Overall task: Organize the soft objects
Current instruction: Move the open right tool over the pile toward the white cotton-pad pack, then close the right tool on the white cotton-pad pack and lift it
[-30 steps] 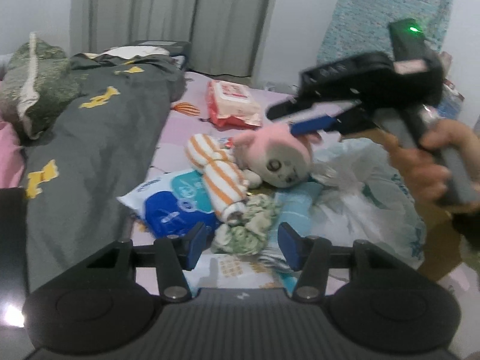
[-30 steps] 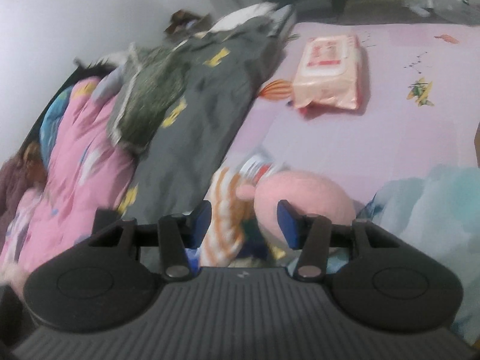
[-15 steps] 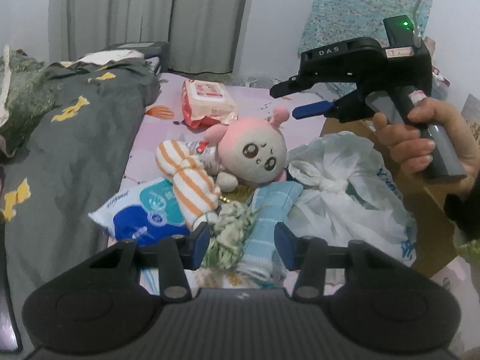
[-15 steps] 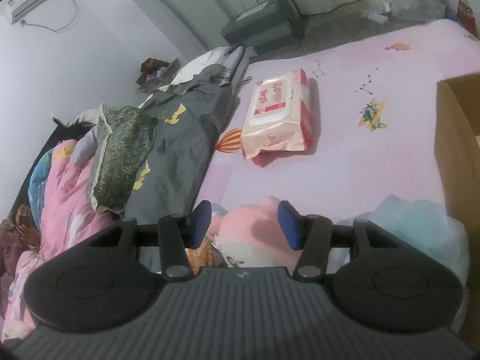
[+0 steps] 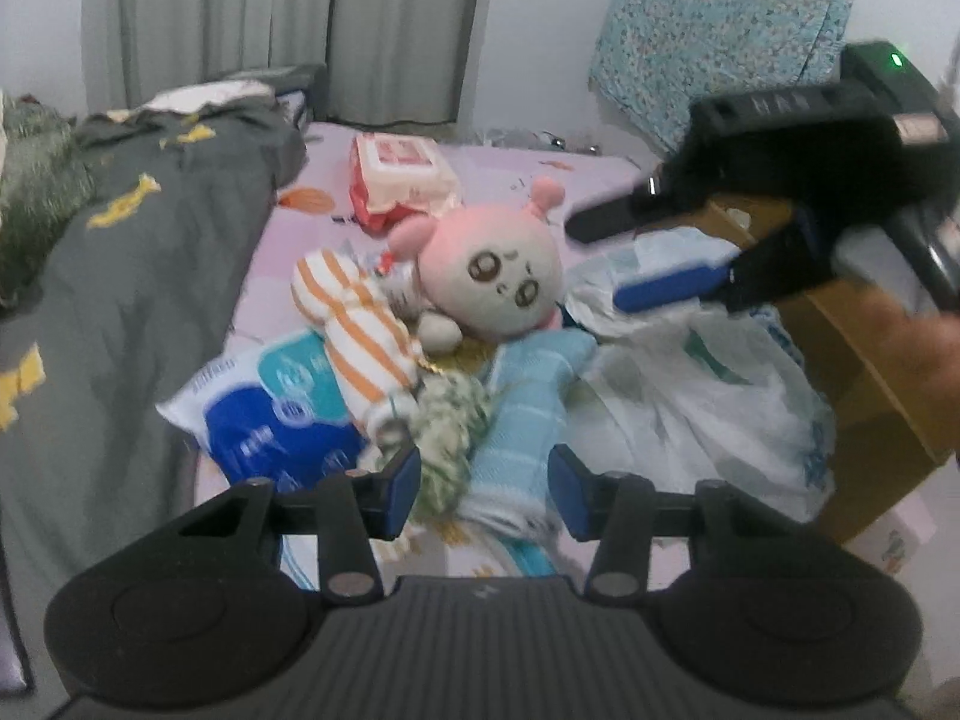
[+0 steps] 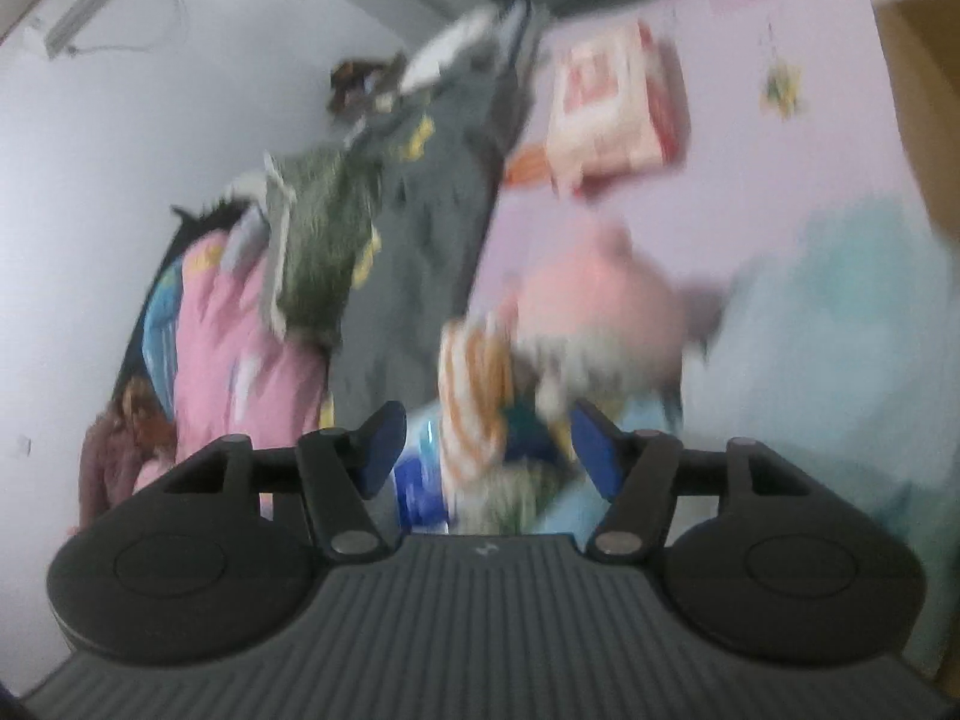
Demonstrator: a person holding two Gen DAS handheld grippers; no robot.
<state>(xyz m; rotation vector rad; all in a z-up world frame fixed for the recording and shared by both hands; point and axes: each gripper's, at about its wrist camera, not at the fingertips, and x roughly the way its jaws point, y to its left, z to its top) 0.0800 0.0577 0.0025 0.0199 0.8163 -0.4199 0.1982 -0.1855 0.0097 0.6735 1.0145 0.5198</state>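
A pink plush doll (image 5: 498, 276) lies face up on the pink sheet, blurred in the right wrist view (image 6: 594, 306). An orange-striped soft toy (image 5: 360, 330) leans against it. In front lie a green floral cloth (image 5: 450, 414) and a light blue towel (image 5: 528, 396). My left gripper (image 5: 483, 489) is low over these two, open, and both show between its fingers without the pads pressing them. A hand holds my right gripper (image 5: 606, 258) just right of the doll's head. Its jaws are opening and grip nothing (image 6: 486, 450).
A blue and white tissue pack (image 5: 270, 414) lies left of the striped toy. A white plastic bag (image 5: 708, 396) and a cardboard box (image 5: 870, 360) are on the right. A red wipes pack (image 5: 402, 174) lies further back. A grey blanket (image 5: 120, 300) covers the left.
The doll has turned face up. My right gripper has come down beside the doll's head and its jaws have spread wider. My left gripper has edged closer to the cloth and towel.
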